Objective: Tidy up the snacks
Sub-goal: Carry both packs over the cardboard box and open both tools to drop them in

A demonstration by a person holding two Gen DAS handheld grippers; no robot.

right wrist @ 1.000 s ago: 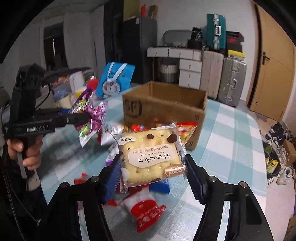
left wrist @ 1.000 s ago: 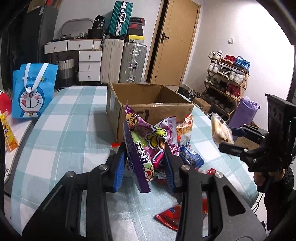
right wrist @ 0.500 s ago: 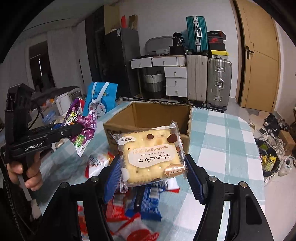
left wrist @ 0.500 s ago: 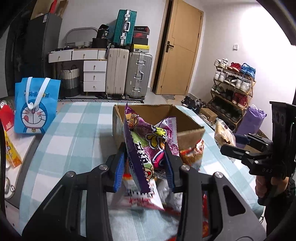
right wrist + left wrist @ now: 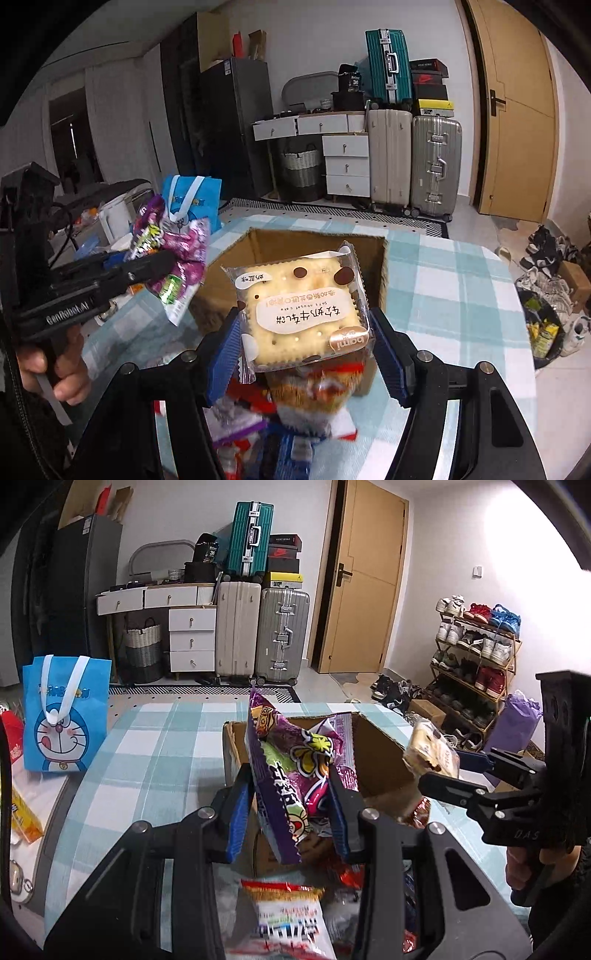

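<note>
Checked table (image 5: pixel 155 746) at mid-carry — left hand-held gripper (image 5: pixel 291 797) clamps purple snack bag (image 5: pixel 295 775), right hand-held gripper (image 5: pixel 306 339) pinches biscuit pack (image 5: pixel 303 314) — next, release both into cardboard box (image 5: pixel 376 753) at 12 o'clock.

Purple candy bag (image 5: pixel 295 775) & cracker pkt (image 5: pixel 303 314) held upright above open cardboard box (image 5: pixel 376 764).

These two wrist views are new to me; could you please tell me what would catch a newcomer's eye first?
Most striking are the two held snacks: a crinkled purple candy bag clamped in the left claw, and a clear-wrapped square biscuit cake gripped in the right claw. Both hang before an open brown cardboard box on the blue-and-white checked tablecloth, with loose snack packets heaped in front of it.
</note>
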